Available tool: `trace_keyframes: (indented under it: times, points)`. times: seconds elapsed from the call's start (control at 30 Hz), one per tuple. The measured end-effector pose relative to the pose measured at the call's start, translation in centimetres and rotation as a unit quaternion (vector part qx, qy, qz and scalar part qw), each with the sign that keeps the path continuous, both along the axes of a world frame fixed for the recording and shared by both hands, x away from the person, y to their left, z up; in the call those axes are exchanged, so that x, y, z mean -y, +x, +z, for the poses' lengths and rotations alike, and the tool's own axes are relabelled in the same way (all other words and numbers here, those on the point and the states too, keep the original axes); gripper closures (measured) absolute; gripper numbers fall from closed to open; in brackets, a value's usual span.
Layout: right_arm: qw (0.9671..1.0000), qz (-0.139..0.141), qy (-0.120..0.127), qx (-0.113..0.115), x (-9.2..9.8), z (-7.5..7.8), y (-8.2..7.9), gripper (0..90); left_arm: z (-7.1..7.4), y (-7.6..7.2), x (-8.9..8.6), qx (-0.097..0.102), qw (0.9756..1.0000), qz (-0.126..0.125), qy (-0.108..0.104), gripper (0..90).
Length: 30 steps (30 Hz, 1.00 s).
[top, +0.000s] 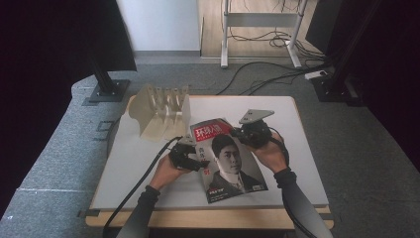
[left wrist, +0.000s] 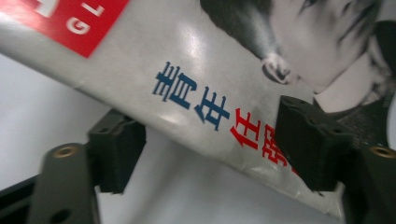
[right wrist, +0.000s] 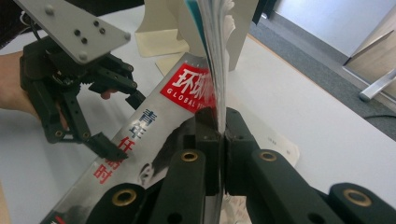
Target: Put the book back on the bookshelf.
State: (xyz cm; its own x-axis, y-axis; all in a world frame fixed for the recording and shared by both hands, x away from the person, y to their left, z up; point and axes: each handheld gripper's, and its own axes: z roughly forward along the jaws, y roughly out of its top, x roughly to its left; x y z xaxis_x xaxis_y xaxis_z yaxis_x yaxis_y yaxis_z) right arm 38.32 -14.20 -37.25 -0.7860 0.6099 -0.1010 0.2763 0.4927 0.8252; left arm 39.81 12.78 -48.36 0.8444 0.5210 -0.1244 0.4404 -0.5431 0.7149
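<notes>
At the centre of the high view, the magazine (top: pixel 229 161) was held tilted above the worktop (top: pixel 297 148), its right edge clamped in the fully closed right claw (right wrist: pixel 220 133). The left claw (left wrist: pixel 210 154) straddled the magazine's spine edge, its jaws part-open and not yet pressing. The rack (top: pixel 161 111) at the upper left stood empty. The lift looked done; slotting the magazine into the rack seemed left.
</notes>
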Motion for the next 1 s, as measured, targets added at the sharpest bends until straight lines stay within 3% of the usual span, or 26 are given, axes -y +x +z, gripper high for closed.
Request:
trace_keyframes:
  times: [0.17, 0.33, 0.5, 0.67, 0.73, 0.8, 0.83, 0.9, 1.0]
  points:
    - [1.0000, -0.002, 0.004, -0.002, 0.1, -0.1, 0.1, 85.7, 1.5, -0.3, 0.3, 0.025, 0.9996, -0.001, 0.016, 38.8]
    - [1.0000, -0.005, 0.000, 0.003, 0.2, 0.1, 0.2, 85.6, 2.9, -0.2, 0.3, 0.019, 0.9996, -0.012, 0.019, 54.6]
    - [0.9999, -0.009, -0.004, 0.005, 0.4, 0.5, 0.6, 85.6, 4.0, -0.1, 0.4, 0.010, 0.9997, -0.013, 0.021, 63.5]
    - [0.9997, -0.024, -0.003, 0.009, 0.9, 1.0, 1.1, 85.3, 5.5, 0.0, 0.2, 0.028, 0.9995, 0.001, 0.013, 70.5]
    - [0.9995, -0.030, -0.001, 0.013, 1.2, 1.3, 1.3, 85.0, 6.3, -0.1, 0.1, 0.048, 0.9988, 0.011, 0.009, 74.0]
    - [0.9990, -0.038, 0.005, 0.021, 1.5, 1.8, 1.4, 84.6, 7.3, -0.3, -0.1, 0.080, 0.9965, 0.021, 0.004, 77.3]
    - [0.9987, -0.043, 0.010, 0.025, 1.6, 2.1, 1.4, 84.5, 7.8, -0.5, -0.3, 0.101, 0.9946, 0.026, -0.001, 79.1]
    - [0.9978, -0.052, 0.019, 0.036, 2.1, 2.6, 1.5, 84.0, 8.7, -1.2, -0.7, 0.150, 0.9878, 0.041, -0.009, 83.1]
    - [0.9974, -0.055, 0.030, 0.034, 2.7, 2.8, 1.4, 84.6, 9.2, -1.6, -1.1, 0.156, 0.9868, 0.041, -0.015, 85.6]
